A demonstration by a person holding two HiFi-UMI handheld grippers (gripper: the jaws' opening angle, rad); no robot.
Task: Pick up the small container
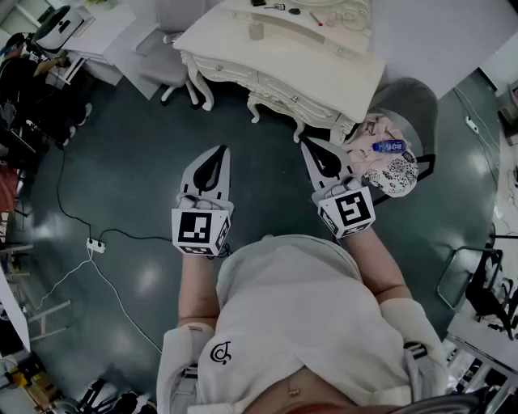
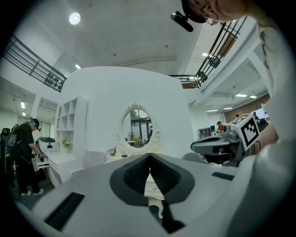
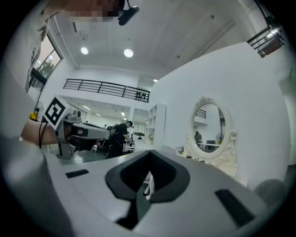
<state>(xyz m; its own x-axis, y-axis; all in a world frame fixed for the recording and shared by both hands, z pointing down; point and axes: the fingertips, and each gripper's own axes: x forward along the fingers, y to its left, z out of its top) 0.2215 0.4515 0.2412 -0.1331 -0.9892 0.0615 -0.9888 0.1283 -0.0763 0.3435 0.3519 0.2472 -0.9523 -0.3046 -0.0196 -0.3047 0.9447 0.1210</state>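
You stand on the dark green floor (image 1: 129, 162) w/ 2 grippers held out in front of you, both aimed at the far white table (image 1: 212, 36). Your L gripper (image 1: 218, 153) has its jaws pressed together, tips meeting, nothing btwn them. Its own view shows only a slit of the table's carved edge through the gap behind the tips. Your R gripper (image 1: 311, 146) looks the same: jaws together at the tips, nothing pinched. The 2 hang side by side, apart from each other, over floor on the near side of the table.

The container (image 1: 256, 31), small, pale and upright, sits on the tabletop, well apart from both grippers and touched by neither. Right of it on the same top lie small items (image 1: 276, 7), too small to name, and a loop of white cord (image 1: 354, 16). An oval mirror (image 2: 137, 125) in a carved white frame stands behind the tabletop, seen in both gripper views.

Just right of the table, a grey chair (image 1: 414, 95) carries a heap of clothes (image 1: 392, 174) w/ a blue bottle (image 1: 389, 146) lying on top. Your R gripper is near that heap. On the floor at left, a black cable (image 1: 58, 190) runs to a white power strip (image 1: 95, 245). At far left a person (image 2: 25, 148) in dark clothes leans forward beside a white shelf unit (image 2: 69, 121).
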